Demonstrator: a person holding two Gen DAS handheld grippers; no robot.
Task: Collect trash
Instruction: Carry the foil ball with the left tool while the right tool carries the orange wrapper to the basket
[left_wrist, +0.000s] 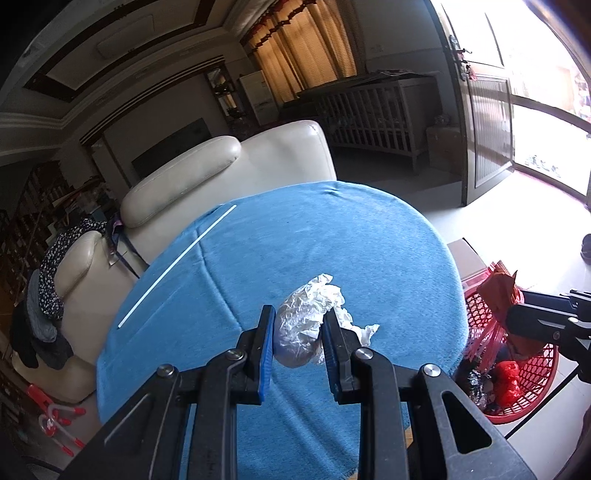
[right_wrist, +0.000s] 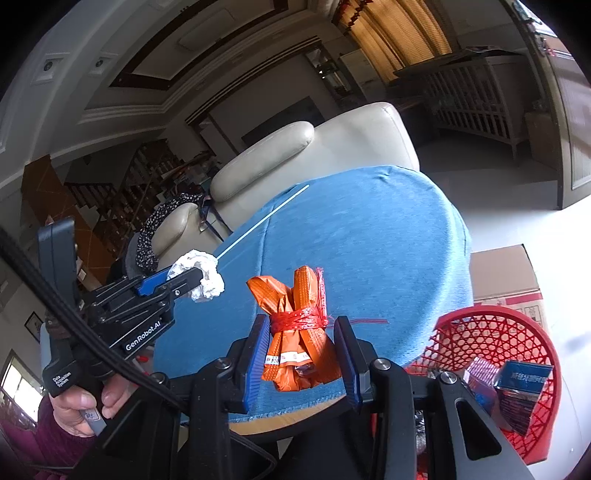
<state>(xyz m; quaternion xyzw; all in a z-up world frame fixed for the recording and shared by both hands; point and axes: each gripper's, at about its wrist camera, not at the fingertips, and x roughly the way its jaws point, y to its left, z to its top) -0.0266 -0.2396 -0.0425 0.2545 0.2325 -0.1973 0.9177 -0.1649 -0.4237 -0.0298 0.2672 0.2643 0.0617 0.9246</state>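
My left gripper (left_wrist: 298, 325) is shut on a crumpled white plastic wad (left_wrist: 310, 321), held above the round table's blue cloth (left_wrist: 295, 236). From the right wrist view the same left gripper (right_wrist: 199, 275) shows at the left with the white wad (right_wrist: 201, 277) in it. My right gripper (right_wrist: 301, 341) is shut on an orange plastic bundle (right_wrist: 295, 332) tied with red mesh string, near the table's front edge. A red mesh basket (right_wrist: 491, 332) with trash in it stands on the floor at the right, also seen as the red basket (left_wrist: 532, 373) in the left wrist view. A thin white straw (left_wrist: 177, 266) lies on the cloth.
A cream leather sofa (left_wrist: 229, 166) stands behind the table with dark clothes (left_wrist: 51, 280) over its arm. A cardboard box (right_wrist: 506, 273) sits beside the basket. A person's hand (right_wrist: 81, 406) in a maroon sleeve holds the left gripper's handle. The right gripper's black body (left_wrist: 546, 321) reaches over the basket.
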